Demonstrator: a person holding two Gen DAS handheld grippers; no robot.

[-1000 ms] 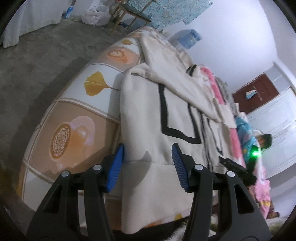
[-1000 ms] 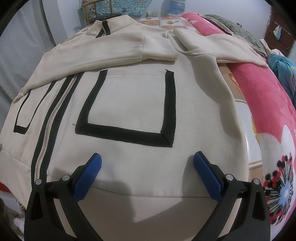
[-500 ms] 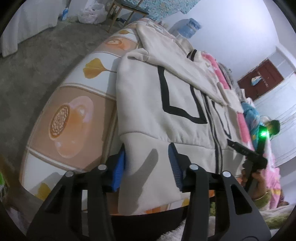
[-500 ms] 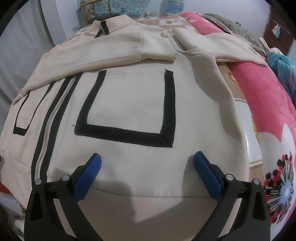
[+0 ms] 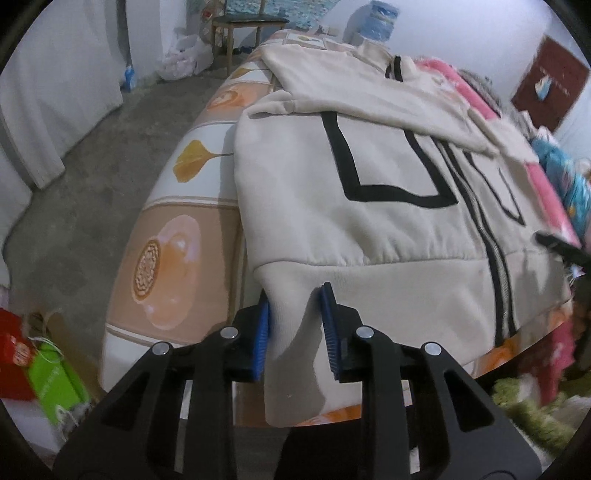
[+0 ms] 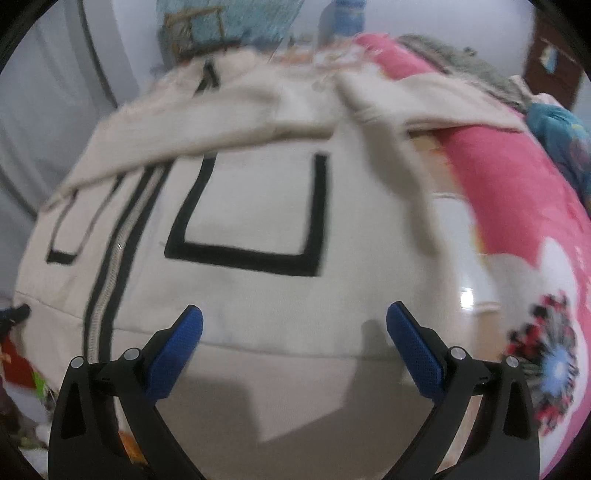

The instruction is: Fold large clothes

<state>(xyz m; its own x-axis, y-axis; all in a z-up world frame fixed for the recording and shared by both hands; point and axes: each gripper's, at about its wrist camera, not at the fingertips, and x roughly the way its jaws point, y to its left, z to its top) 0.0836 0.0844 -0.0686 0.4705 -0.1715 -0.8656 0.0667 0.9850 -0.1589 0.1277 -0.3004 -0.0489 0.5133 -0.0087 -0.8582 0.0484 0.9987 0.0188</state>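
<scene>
A cream zip-up jacket (image 5: 369, 184) with black stripes and black-outlined pockets lies spread face up on the bed, sleeves folded across its chest. My left gripper (image 5: 295, 295) is at the jacket's lower left hem corner. Its jaws are closing with the hem corner between the blue pads, and a gap still shows at the right pad. In the right wrist view the jacket (image 6: 258, 206) fills the frame. My right gripper (image 6: 295, 321) hangs wide open just above the hem band on the other side of the zip, with nothing between its fingers.
The bed's patterned cover (image 5: 177, 229) drops to a grey floor on the left. A pink flowered blanket (image 6: 498, 177) lies along the jacket's right side. Red and green bags (image 5: 48, 369) sit on the floor by the bed corner. A stool (image 5: 240, 26) and water bottle (image 5: 380, 22) stand beyond.
The left gripper's jaws have narrowed around the hem corner while the gripper rolled and slid along the bed edge. The right gripper has drawn back a little and its view is blurred.
</scene>
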